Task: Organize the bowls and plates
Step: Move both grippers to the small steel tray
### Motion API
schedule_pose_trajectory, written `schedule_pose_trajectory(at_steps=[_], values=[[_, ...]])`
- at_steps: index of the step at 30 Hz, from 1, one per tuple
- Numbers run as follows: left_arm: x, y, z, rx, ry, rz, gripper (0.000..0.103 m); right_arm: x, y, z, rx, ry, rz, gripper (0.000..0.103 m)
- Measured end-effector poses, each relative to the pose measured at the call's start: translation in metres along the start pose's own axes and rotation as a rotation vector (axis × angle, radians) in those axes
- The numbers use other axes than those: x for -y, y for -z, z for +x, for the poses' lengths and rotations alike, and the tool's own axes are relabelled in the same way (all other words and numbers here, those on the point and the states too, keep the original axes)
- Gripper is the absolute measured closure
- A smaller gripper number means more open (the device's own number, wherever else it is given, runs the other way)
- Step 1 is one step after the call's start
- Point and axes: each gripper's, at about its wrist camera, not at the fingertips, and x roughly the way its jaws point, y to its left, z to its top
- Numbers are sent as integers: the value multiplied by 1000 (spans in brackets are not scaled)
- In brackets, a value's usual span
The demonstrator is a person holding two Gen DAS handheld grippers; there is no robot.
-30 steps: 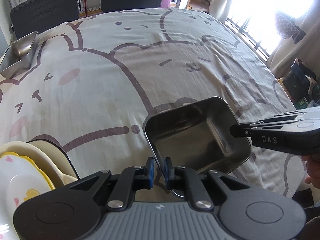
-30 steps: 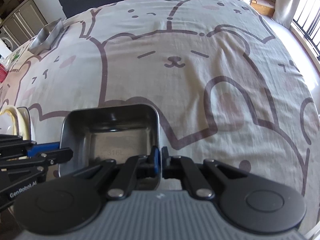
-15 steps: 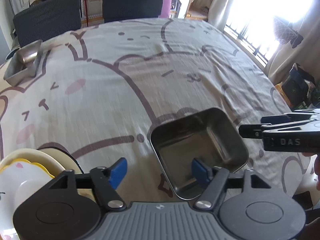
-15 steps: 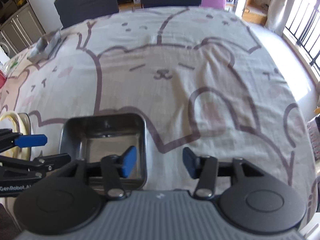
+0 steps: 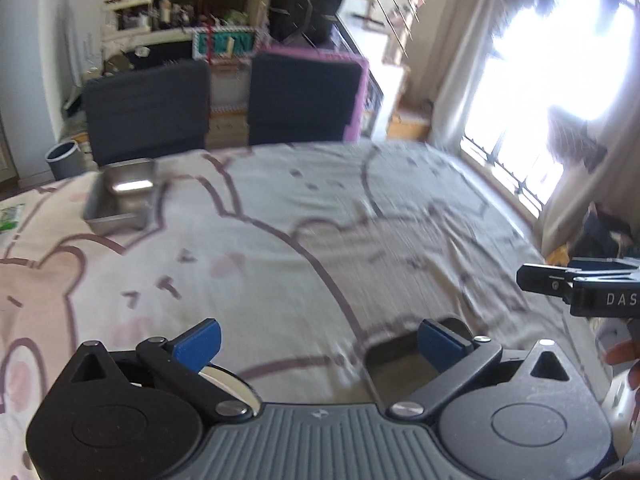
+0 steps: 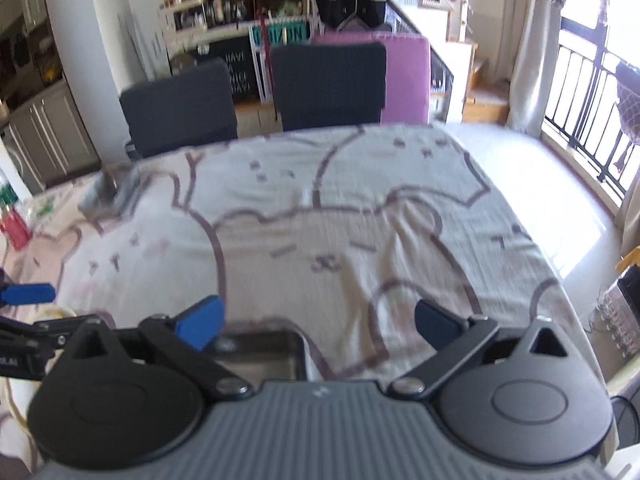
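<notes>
Left wrist view: my left gripper (image 5: 318,340) is opening, nothing between its blue pads; the square steel bowl (image 5: 394,354) lies just below on the tablecloth (image 5: 320,240). Right wrist view: my right gripper (image 6: 318,326) is opening too, empty, the bowl (image 6: 260,354) beneath its left pad.

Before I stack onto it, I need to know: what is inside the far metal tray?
The far metal tray shows only a bright glare patch on its floor and bare steel walls; blur and its near wall hide the rest.

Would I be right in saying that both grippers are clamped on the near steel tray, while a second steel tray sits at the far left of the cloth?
Not quite: the left gripper and right gripper are opening, nothing between their fingers, as both wrist views show. The near steel tray lies free on the cloth. The second steel tray does sit far left.
</notes>
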Motion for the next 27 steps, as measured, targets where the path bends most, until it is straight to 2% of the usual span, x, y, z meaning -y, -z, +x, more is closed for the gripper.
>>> schedule_pose_trajectory(at_steps=[8,13,19,23,27], values=[[-68,-9,-28,84,-106,-105,0,-55,-23,-1,86,-76,12,0],[-119,-13,-37,110,-175,-189,0,-102,-36,11,92,-149,12,0],[-171,-38,-36,139,-281,-200,0,-157,-56,42,53,-232,64,0],[-201,-65,-19,124,-299,-201,0,-195,-69,71,2,-267,110,0],[-228,-86,9,132,-284,-198,0,-230,-83,103,-60,-294,148,0]])
